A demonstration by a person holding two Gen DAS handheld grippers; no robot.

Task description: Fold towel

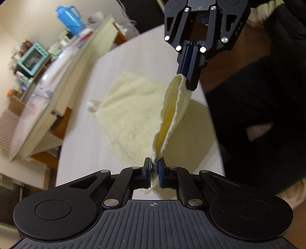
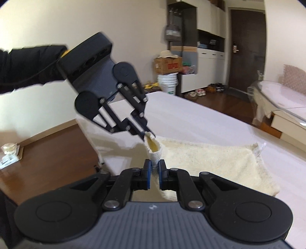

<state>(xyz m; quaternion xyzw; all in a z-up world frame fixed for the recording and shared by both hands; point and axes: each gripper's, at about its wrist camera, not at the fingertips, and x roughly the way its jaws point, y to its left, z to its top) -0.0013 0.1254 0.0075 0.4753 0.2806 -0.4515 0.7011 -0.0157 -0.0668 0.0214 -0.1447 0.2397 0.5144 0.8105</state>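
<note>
Both clamped on one lifted edge of the cream towel, left gripper and right gripper, above a white table, wood floor, cardboard box, white buckets and dark door beyond.

Cream towel, one edge lifted and doubled, rest lying flat.

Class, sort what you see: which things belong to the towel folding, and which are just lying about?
In use:
towel
left tool
right tool
table

Lying about:
blue jug
cardboard box
white buckets
shoes
</note>
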